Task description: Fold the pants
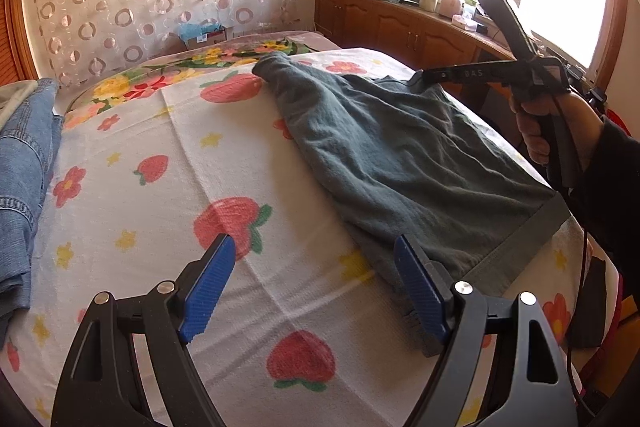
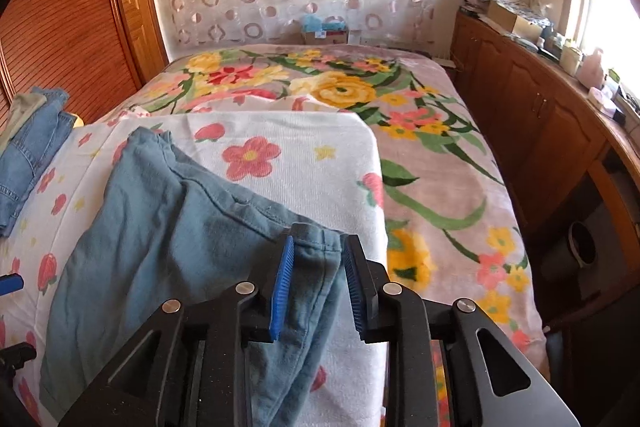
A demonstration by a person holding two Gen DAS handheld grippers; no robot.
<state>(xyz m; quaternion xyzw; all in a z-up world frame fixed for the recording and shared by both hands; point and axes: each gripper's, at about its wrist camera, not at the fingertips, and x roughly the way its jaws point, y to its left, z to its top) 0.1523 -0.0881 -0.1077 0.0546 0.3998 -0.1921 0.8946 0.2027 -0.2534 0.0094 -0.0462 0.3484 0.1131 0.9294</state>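
Grey-green pants (image 1: 420, 155) lie flat on strawberry towel (image 1: 160, 187) on bed (image 2: 440, 155). Left gripper (image 1: 316, 291) jaws wide open at near pants edge, empty. Right gripper (image 2: 318, 283) jaws slightly apart, pants corner between, not pinched. Jeans (image 1: 24, 163) far left.

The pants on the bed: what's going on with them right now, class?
A person with a gripper in each hand is folding grey-green pants spread on a strawberry-print towel on the bed. The right gripper has its jaws slightly apart around a bunched corner of the cloth, the pads not clearly pressing. The left gripper hovers wide open near the waistband, holding nothing. Folded jeans lie to the side.
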